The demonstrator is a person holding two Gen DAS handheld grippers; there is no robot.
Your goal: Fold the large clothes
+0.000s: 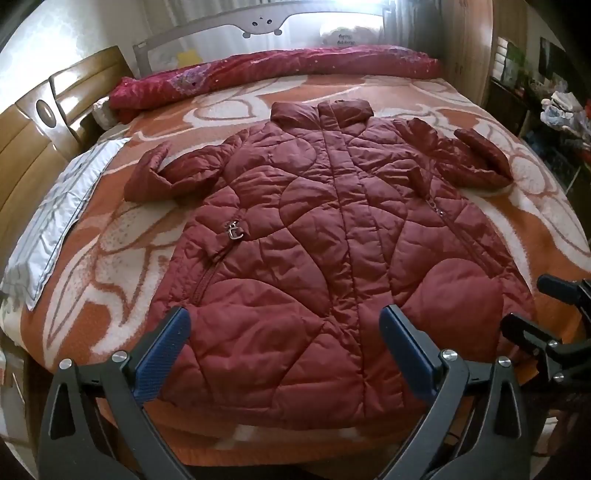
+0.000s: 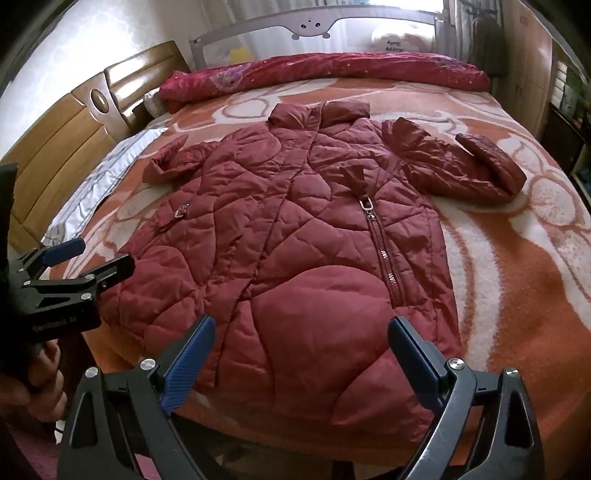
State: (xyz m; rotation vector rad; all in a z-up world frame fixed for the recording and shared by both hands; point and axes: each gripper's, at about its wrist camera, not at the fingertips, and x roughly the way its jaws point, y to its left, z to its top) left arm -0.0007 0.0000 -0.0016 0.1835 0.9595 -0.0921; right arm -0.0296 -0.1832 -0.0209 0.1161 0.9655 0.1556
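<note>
A dark red quilted jacket (image 1: 314,229) lies flat and face up on the bed, collar at the far end, both sleeves spread out and bent. It also shows in the right wrist view (image 2: 295,236). My left gripper (image 1: 286,321) is open and empty, held above the jacket's hem near its left half. My right gripper (image 2: 301,332) is open and empty above the hem's right half. The right gripper shows at the right edge of the left wrist view (image 1: 535,310), and the left gripper at the left edge of the right wrist view (image 2: 96,254).
The bed has an orange and white patterned blanket (image 1: 129,240). A rolled red quilt (image 1: 258,74) lies along the far end before a grey bed rail (image 1: 221,33). A grey-white pillowcase (image 1: 62,206) lies at the left. A wooden headboard (image 1: 33,147) stands at the left. Cluttered shelves (image 1: 554,110) stand at the right.
</note>
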